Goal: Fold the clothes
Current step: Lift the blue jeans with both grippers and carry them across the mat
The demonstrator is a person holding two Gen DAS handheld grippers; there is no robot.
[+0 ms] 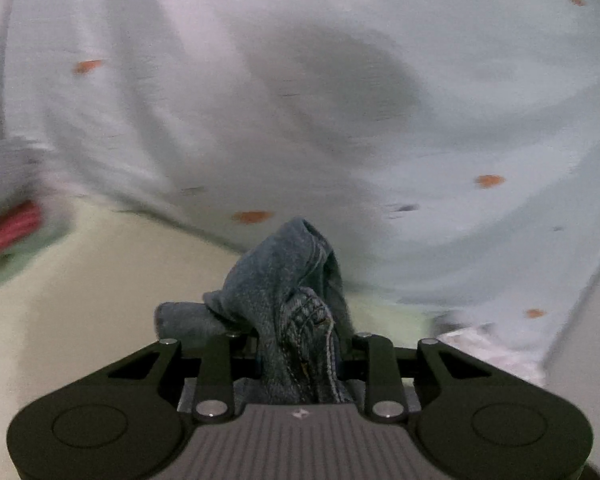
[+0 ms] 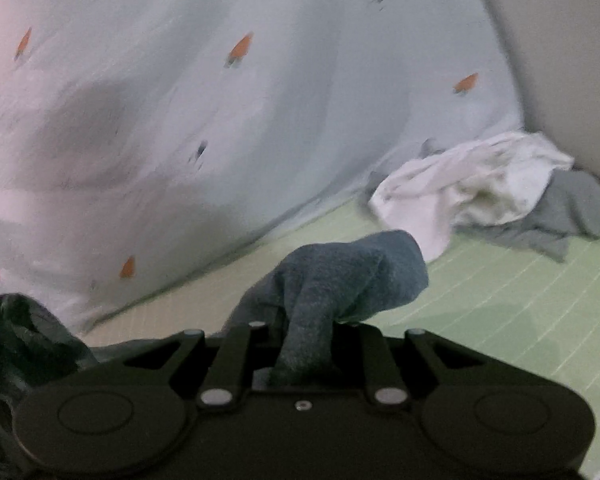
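Observation:
A blue denim garment [image 1: 288, 276] with stitched seams bunches up out of my left gripper [image 1: 296, 340], which is shut on it. The cloth hides the fingertips. In the right wrist view a blue-grey fold of cloth [image 2: 340, 276], likely the same garment's plain side, sticks up from my right gripper [image 2: 308, 336], which is shut on it. Both bunches hang just above a pale green mat [image 2: 500, 300]. The views are blurred by motion.
A pale blue sheet with small orange marks [image 1: 340, 100] rises close behind. A white garment [image 2: 468, 184] lies on a grey one [image 2: 572, 208] at the right, by a beige wall. A folded stack with red in it [image 1: 8, 216] sits left. Dark cloth [image 2: 16, 340] hangs lower left.

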